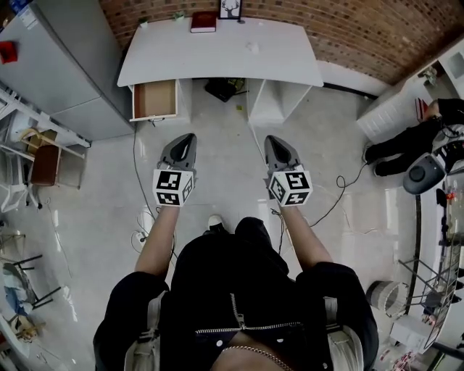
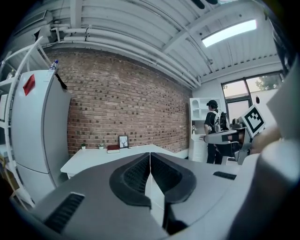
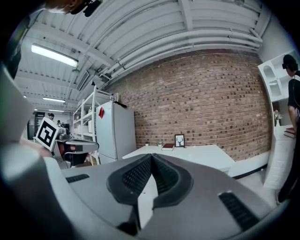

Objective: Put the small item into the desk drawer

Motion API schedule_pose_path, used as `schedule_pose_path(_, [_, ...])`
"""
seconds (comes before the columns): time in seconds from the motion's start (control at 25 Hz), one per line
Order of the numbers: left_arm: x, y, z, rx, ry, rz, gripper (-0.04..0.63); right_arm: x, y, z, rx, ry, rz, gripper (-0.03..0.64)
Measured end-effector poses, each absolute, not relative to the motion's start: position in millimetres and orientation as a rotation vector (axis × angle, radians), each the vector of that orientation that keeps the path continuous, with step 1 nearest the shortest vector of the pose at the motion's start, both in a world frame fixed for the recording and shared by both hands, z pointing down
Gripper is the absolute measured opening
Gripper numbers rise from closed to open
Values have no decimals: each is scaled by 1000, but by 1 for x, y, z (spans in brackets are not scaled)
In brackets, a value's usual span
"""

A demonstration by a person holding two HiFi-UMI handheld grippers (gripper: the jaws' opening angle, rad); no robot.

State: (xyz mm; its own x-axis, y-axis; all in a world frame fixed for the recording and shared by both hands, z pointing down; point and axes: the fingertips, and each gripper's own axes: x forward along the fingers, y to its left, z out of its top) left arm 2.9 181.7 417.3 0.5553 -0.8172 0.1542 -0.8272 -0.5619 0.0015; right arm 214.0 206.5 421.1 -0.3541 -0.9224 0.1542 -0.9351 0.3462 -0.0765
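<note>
Scene from the head view. Fridge [image 1: 51, 69] at 10 o'clock, beside the white counter [image 1: 217, 61] at 12 o'clock, which backs onto the brick wall. The person stands well back from the counter on open floor. Drawer [image 1: 154, 99] at the counter's left end, 11 o'clock: already pulled out, and its inside looks bare.

Left claw [image 1: 188, 139]: jaws together, nothing between them (in the left gripper view the left claw [image 2: 150, 157] shows its pads meeting on a clean line). Right claw [image 1: 274, 140]: likewise together and empty, and the right gripper view of the right claw [image 3: 151, 158] agrees. Both point at the counter and are well apart from it.

Book [image 1: 203, 22] and picture frame [image 1: 230, 8] at the counter's back edge. Small item [image 1: 251, 47]: a pale speck on the counter top, right of centre, about 12 o'clock from the right claw. It is too small to identify.

Step in hand (judgement): approach. The pickup has not begun, and the drawer needs no opening. The next move calls for:
- closing the gap to the counter;
- spreading the right claw's jaws and setting them around the item;
- pinching lightly (pale on white, easy to miss);
- carrying it to 11 o'clock and releasing over the drawer.
</note>
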Motion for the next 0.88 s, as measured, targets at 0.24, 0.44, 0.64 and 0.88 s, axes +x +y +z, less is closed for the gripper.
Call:
schedule_pose_path(0.24, [-7, 141, 423, 2693, -1426, 207, 21, 205, 160, 423, 1715, -2515, 228, 6])
schedule_pose_path(0.44, [-16, 100, 435, 2636, -1437, 200, 21, 198, 120, 429, 1685, -2524, 184, 6])
schedule_pose_path(0.64, [-4, 50, 436, 2628, -1455, 199, 21, 211, 63, 433, 1676, -2543, 199, 6])
schedule_pose_path(0.88, [17, -42, 438, 2623, -1478, 224, 21, 232, -38, 437, 1682, -2561, 218, 6])
